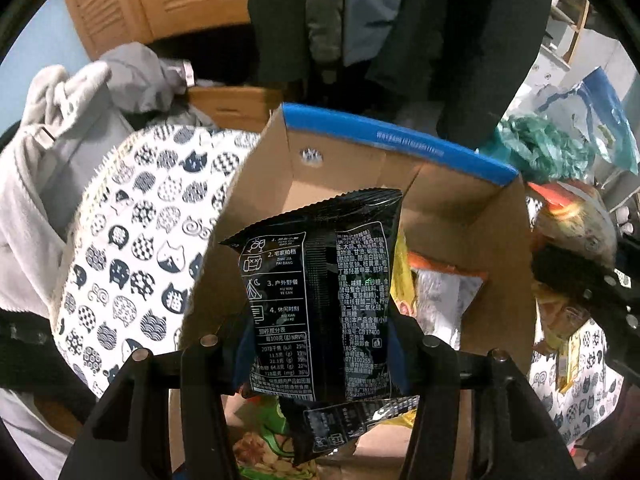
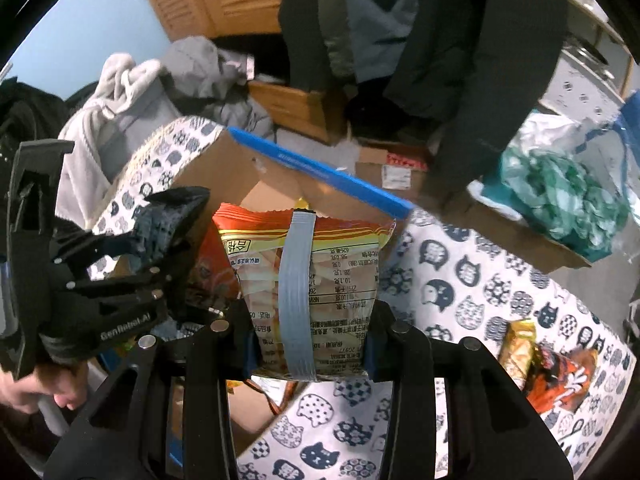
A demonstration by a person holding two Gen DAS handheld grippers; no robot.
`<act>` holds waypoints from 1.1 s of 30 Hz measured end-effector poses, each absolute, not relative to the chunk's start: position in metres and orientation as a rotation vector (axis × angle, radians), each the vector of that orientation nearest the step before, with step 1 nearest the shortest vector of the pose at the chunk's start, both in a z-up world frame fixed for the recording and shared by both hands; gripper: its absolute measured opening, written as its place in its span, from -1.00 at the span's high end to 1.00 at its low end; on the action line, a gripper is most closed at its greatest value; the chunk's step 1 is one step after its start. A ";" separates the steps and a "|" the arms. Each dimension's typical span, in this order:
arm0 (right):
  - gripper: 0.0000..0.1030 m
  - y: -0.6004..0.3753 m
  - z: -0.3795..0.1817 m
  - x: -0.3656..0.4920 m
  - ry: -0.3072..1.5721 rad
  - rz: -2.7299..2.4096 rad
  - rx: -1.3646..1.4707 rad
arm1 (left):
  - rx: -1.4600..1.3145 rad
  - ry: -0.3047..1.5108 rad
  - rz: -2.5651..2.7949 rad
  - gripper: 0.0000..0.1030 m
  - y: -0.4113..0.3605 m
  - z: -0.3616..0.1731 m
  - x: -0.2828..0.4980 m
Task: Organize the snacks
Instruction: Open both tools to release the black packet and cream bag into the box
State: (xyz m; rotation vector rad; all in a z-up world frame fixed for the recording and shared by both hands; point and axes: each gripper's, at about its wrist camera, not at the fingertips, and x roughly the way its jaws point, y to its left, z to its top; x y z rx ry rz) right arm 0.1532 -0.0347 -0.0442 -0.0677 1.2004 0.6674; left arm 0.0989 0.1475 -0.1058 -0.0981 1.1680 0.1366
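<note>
- Black snack packet (image 1: 320,304): clamped between your left gripper's (image 1: 320,344) jaws, which pinch its lower part from both sides. Long axis runs away from the tongs, serrated top edge farthest out. It hangs over the open cardboard box (image 1: 500,264).
- Orange snack packet (image 2: 312,288): clamped the same way in your right gripper (image 2: 310,344), back seam facing the camera, long axis also pointing away from the jaws. It sits over the near right corner of the box, partly above the rim.
- Left gripper as seen from the right wrist (image 2: 120,272): just beside the orange packet, on its left, with the person's hand (image 2: 36,388) on the handle.
- Box contents: a silver-and-orange packet (image 1: 444,300) and a yellow one (image 1: 400,276) lie inside, below and right of the black packet; a green-printed one (image 1: 264,440) lies nearest.
- Deciding relation: the black packet is already above the box opening, so your left hand is judged nearer to a drop; the orange one likely needs carrying further left over the rim.
- Loose snacks (image 2: 548,368): on the cat-print cloth (image 2: 480,288), right of the box, not yet sorted.
- Beyond: blue-edged box flap (image 1: 400,140), a grey garment (image 1: 60,128), and hanging dark coats (image 1: 460,40).
</note>
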 end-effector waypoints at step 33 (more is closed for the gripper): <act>-0.05 0.022 -0.077 0.162 1.290 0.718 -0.170 | -0.092 1.143 0.254 -0.60 0.170 -0.086 0.074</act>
